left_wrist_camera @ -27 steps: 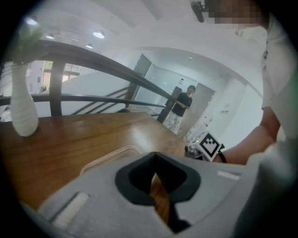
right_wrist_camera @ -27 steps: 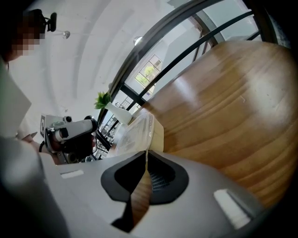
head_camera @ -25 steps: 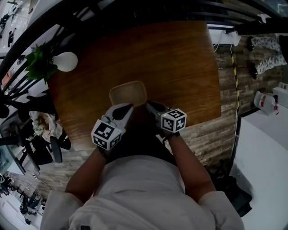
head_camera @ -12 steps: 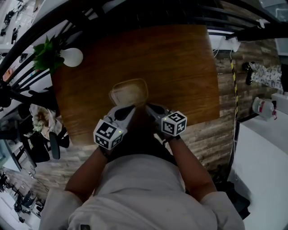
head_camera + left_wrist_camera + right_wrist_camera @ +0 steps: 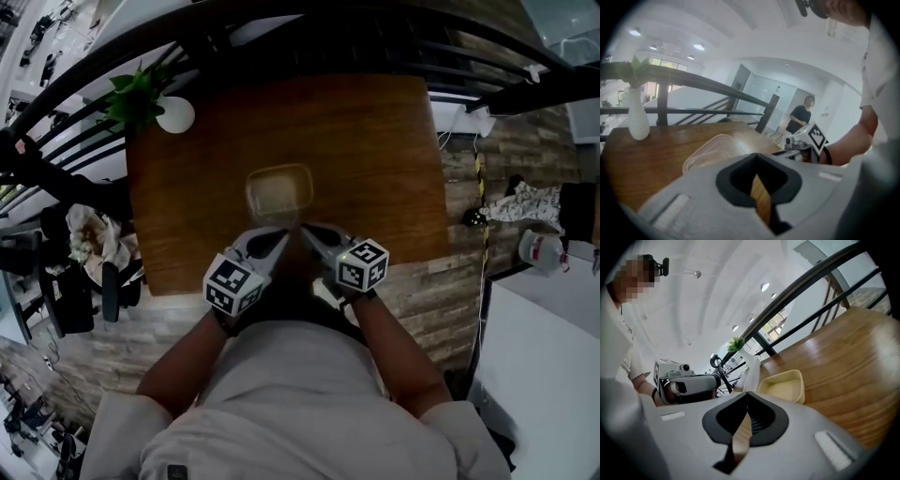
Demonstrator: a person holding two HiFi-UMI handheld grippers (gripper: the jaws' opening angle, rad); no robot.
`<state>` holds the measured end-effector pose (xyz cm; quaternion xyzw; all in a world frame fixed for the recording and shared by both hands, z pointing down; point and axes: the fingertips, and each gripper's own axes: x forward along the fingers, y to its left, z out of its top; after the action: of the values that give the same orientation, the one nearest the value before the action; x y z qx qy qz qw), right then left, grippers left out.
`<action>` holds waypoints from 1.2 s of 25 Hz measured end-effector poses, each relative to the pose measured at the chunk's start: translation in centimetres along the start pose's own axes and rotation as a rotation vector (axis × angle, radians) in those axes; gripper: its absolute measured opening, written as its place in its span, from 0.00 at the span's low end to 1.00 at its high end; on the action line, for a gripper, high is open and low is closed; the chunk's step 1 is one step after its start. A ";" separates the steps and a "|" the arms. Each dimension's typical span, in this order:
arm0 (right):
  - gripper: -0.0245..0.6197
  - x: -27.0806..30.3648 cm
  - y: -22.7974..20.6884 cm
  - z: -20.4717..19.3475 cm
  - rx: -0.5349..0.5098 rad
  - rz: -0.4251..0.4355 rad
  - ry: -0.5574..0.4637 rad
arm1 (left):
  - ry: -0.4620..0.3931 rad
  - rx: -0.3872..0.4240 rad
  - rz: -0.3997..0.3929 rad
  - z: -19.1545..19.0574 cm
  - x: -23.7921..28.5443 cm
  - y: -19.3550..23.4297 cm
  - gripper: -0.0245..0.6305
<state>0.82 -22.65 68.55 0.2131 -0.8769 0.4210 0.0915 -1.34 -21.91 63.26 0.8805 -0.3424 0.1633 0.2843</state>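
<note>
Eased back slightly since a second ago, two grippers, left and right, both pinched together empty, sit just below one container at mid-frame, mouth up, long axis left-to-right, one vase upper left.

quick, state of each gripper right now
left gripper: closed, holding nothing
right gripper: closed, holding nothing

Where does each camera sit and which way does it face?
Head view: on the head, steeply down at brown wooden table; torso, arms show.
Left gripper view: on left gripper, across the table; right gripper, forearm show.
Right gripper view: on right gripper; left gripper shows.
All share the clear plastic container.
</note>
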 end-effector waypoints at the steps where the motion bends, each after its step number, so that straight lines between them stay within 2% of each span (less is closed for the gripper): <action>1: 0.05 -0.3 0.7 0.3 -0.013 0.007 -0.003 | -0.009 0.001 0.005 0.2 -0.5 -0.5 0.04; 10: 0.05 -4.9 7.1 3.1 -0.127 0.026 -0.055 | -0.112 0.025 0.081 2.7 -5.7 -4.4 0.04; 17: 0.05 -10.4 10.6 4.5 -0.189 0.031 -0.136 | -0.204 0.073 0.100 5.2 -7.6 -9.3 0.04; 24: 0.05 -15.0 12.8 4.9 -0.261 0.019 -0.182 | -0.235 0.107 0.094 6.1 -7.7 -13.1 0.04; 30: 0.05 -16.5 14.0 5.3 -0.307 -0.003 -0.197 | -0.243 0.136 0.090 7.2 -8.4 -14.1 0.04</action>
<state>9.36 -14.05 49.81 0.2383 -0.9352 0.2592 0.0370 3.19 -13.52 48.12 0.8947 -0.4019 0.0908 0.1727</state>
